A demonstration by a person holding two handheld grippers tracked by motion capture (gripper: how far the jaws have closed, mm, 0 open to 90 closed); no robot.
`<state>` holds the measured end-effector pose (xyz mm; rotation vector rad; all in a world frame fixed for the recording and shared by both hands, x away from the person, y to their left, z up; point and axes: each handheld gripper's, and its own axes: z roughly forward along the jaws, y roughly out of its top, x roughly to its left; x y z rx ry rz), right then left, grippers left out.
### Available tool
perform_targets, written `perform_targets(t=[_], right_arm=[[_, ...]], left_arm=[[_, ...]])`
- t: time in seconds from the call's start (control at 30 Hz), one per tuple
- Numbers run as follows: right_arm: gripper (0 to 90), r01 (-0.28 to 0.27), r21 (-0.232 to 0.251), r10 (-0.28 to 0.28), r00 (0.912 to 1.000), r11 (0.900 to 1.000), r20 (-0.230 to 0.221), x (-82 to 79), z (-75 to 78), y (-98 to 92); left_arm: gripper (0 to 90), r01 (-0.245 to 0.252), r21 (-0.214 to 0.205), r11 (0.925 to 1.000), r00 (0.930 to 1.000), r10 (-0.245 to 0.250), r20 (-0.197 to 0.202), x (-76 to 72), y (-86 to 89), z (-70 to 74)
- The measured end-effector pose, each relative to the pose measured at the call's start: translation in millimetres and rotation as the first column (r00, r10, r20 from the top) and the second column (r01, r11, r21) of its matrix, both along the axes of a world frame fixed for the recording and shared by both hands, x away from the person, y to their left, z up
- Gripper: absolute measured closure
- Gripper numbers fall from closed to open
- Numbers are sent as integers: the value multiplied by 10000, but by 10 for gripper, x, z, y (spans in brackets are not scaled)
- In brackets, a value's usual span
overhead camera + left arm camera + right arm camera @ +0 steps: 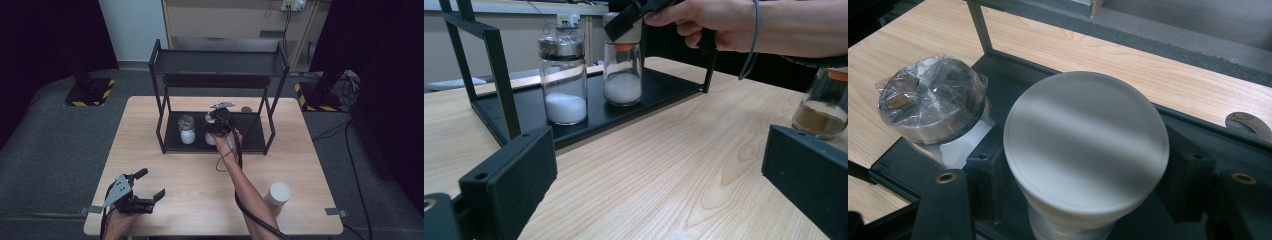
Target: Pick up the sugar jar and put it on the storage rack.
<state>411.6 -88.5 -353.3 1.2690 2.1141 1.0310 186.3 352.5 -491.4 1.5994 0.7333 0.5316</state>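
The right gripper (218, 123) was down on the white-capped jar (1086, 142), its two jaws pressed against either side of the cap, a firm clamp. That jar (622, 73) stood upright on the bottom shelf of the black rack (250, 142), white powder settled at its base, and just beside it on the same shelf stood the steel-lidded jar (187, 129), its lid wrapped in clear film, the two close but apart. The left gripper (146, 184) sat well back from the rack, near the table's (165, 170) front edge, jaws spread wide and nothing between them. A third jar, brown powder inside (824, 105), stood on the table well clear of the rack, on the front right side, its white cap (277, 192) catching the light.
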Motion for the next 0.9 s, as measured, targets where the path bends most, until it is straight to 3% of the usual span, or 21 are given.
perform_targets(t=[0.57, 0.9], right_arm=[[330, 52, 153, -52, 10000, 9999, -13, -5, -17, -28], [166, 257, 634, -291, 9981, 9977, 534, -129, 31, -50]], left_arm=[[0, 10, 13, 10000, 10000, -10, 16, -1, 1, 2], [0, 32, 15, 10000, 10000, -32, 4, 1, -4, 3]])
